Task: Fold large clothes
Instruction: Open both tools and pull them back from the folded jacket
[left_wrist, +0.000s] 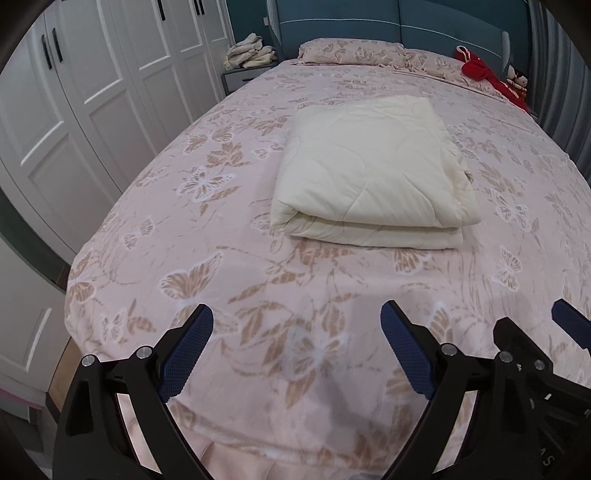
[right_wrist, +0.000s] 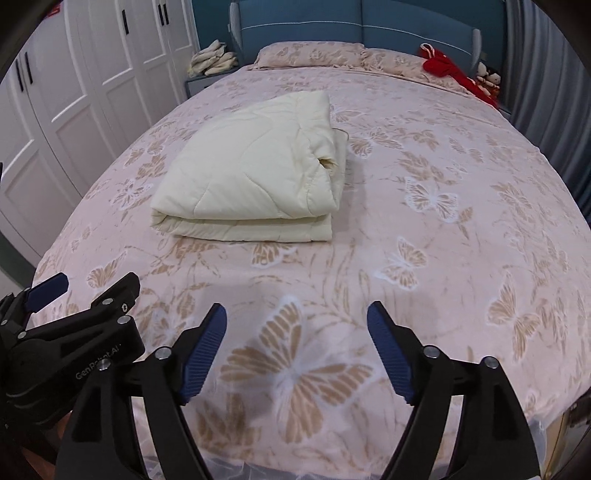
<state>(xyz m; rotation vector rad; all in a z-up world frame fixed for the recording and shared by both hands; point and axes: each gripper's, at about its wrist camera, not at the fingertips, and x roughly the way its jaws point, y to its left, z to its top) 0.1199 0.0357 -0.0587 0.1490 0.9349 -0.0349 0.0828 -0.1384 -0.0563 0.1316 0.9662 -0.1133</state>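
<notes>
Folded quilt lay finished on the bed, both tongs empty.

The cream quilted blanket sat squared in thick layers at mid-frame on the pink butterfly-print bed. The left tongs and right tongs gaped wide near the lower edge, holding nothing; folding looked done, perhaps leaving only tidying its rumpled right edge.

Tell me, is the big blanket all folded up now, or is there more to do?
It looks done. The cream quilt lies in a neat, thick bundle of stacked layers on the pink butterfly bedspread. Nothing is in hand: the left gripper and right gripper are both open and empty, apart from the quilt. At most, its looser right edge could be tidied.
</notes>
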